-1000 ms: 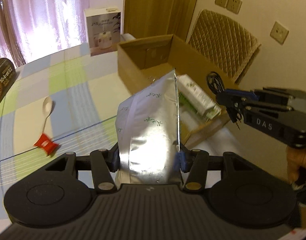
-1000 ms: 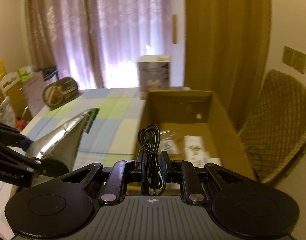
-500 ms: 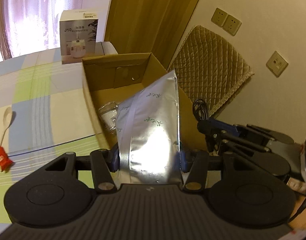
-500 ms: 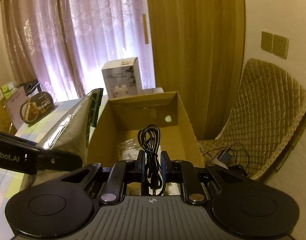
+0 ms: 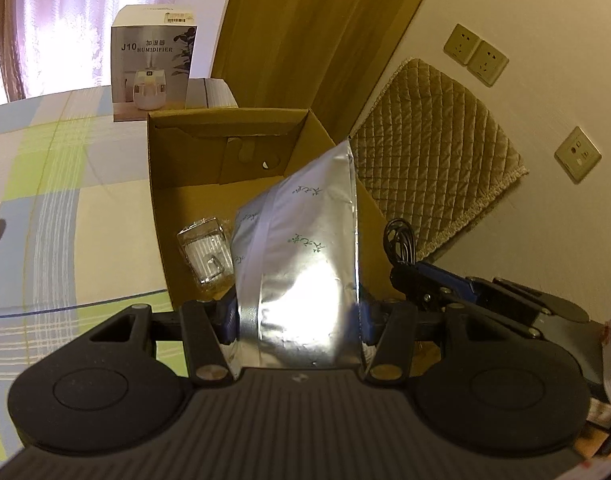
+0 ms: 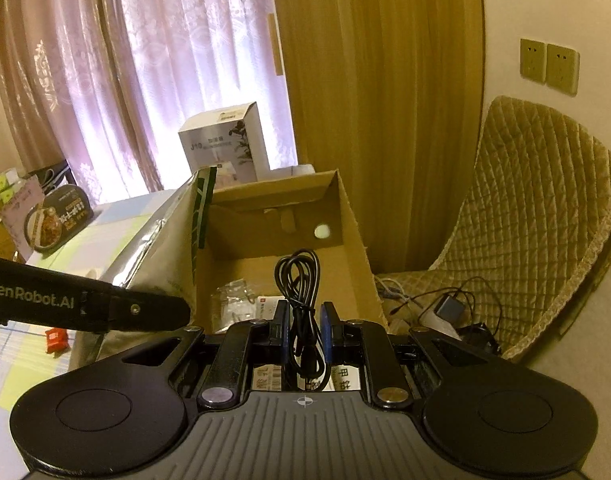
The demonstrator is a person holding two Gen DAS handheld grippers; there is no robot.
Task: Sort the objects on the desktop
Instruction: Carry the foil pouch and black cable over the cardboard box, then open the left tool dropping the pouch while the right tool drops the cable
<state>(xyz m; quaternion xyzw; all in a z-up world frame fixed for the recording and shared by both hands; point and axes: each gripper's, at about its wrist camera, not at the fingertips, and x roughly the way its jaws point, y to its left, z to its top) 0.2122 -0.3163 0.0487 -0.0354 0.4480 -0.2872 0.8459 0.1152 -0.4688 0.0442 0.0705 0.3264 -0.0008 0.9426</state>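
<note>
Swung over from the open tablecloth toward the cardboard box [image 5: 193, 200] within the last second, both loads carried along. Left tongs [image 5: 297, 316] clenched on the lower part of a silver foil pouch [image 5: 305, 256], pouch upright and leaning slightly right, its top edge above the box interior. Right tongs [image 6: 303, 316] clenched on a coiled black cable [image 6: 299, 280], loop standing up between the jaws, plug end hanging down behind them.

Step in hand, by judgement: delivery into the box, both items hovering over the opening, neither yet let go. Next move likely calls for lowering each pair of tongs past the rim and opening the jaws; pouch probably best tipped flat so as not to catch on the near wall, cable light and floppy, apt to snag on a finger when released.

Ahead of the left tongs, inside the box: a clear plastic packet [image 5: 205, 252] just left of the pouch, hidden box floor beyond it. Shown only from the left side: green printing on the pouch face, and the right tongs just to the right, cable tip poking up.

Shown only from the right side: pouch edge-on with a dark green strip, a white labelled item under the jaws, a padded chair [image 6: 525, 240] with a charger and wires on its seat, a round food tub [image 6: 53, 220] far left.
</note>
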